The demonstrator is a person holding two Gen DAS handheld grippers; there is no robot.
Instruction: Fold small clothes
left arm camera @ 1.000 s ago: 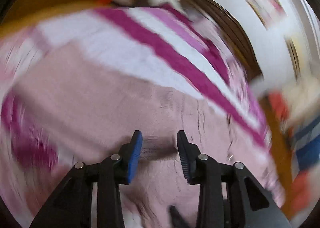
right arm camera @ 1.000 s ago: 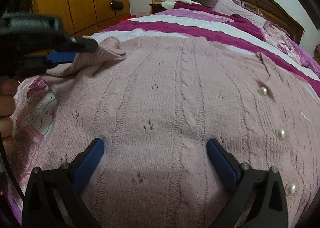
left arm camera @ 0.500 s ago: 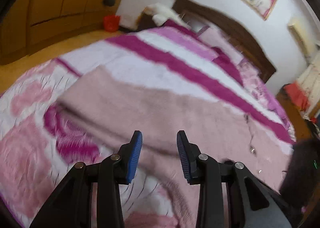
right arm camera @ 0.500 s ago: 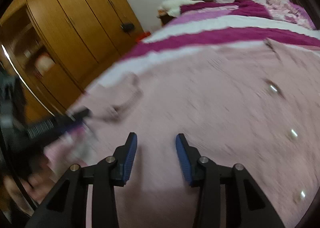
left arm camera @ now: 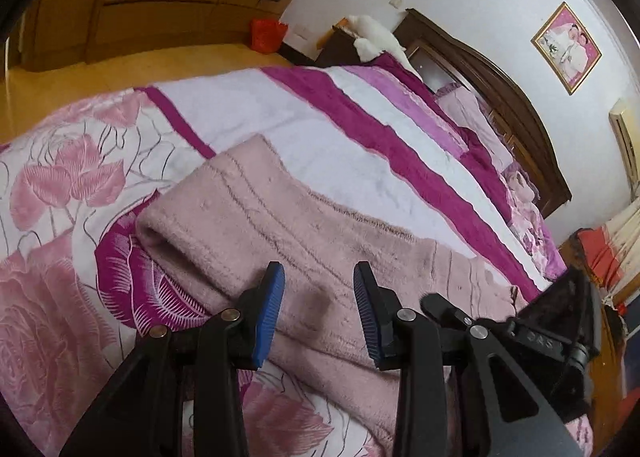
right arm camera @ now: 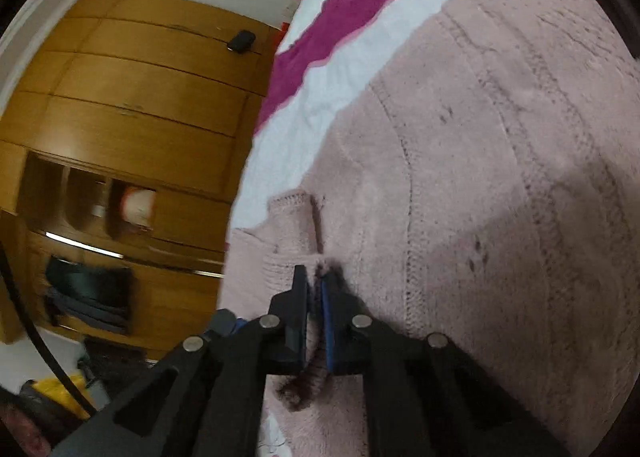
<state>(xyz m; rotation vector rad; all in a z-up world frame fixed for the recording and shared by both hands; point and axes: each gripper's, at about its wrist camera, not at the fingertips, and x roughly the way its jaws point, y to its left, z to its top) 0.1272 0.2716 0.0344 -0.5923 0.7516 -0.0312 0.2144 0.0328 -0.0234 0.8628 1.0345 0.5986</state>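
Right wrist view: right gripper point(right arm camera: 316, 281) jaws, apart earlier, now pinch the sweater point(right arm camera: 480, 177); left gripper point(left arm camera: 319, 299) stays open.

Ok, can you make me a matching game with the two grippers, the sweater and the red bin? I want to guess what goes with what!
Things:
1. left hand-held gripper
2. right hand-held gripper
3. pink knitted sweater
4. red bin

States or places:
A. on the floor by the wall
B. spread on the flowery bedspread
C. open, holding nothing
D. shut, pinching knit fabric

Pairs: 1-C, 2-D, 3-B, 4-A
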